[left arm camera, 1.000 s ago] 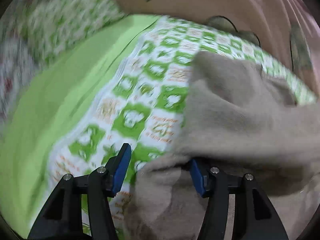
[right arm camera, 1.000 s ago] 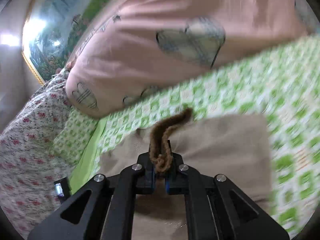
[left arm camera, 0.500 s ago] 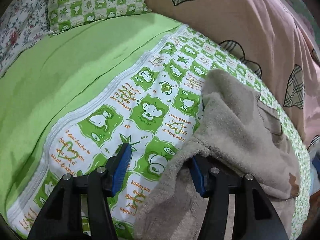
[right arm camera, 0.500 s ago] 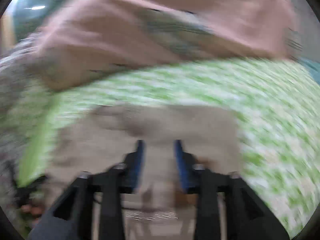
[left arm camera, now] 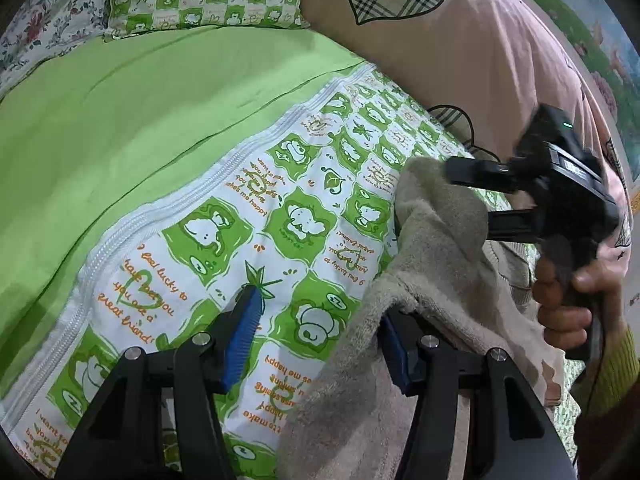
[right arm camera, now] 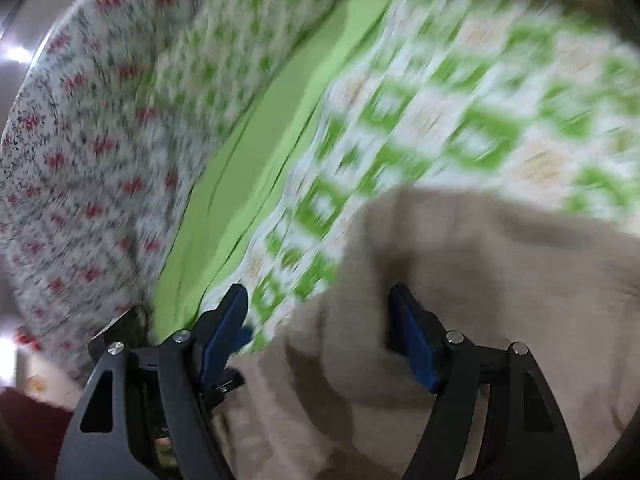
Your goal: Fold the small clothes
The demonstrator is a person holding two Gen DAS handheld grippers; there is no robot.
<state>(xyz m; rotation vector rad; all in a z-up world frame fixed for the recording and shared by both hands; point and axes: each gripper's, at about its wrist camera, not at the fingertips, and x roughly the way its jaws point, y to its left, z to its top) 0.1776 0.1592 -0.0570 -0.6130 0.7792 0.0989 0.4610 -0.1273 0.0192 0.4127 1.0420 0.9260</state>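
Beige fleece garment (left arm camera: 436,280) lies rumpled on the green cartoon-print bedsheet (left arm camera: 288,216), soft, light and floppy; best pinched at a hem corner. Left gripper (left arm camera: 320,340) and right gripper (right arm camera: 320,336) both gape, holding nothing, fleece draped between their fingers.
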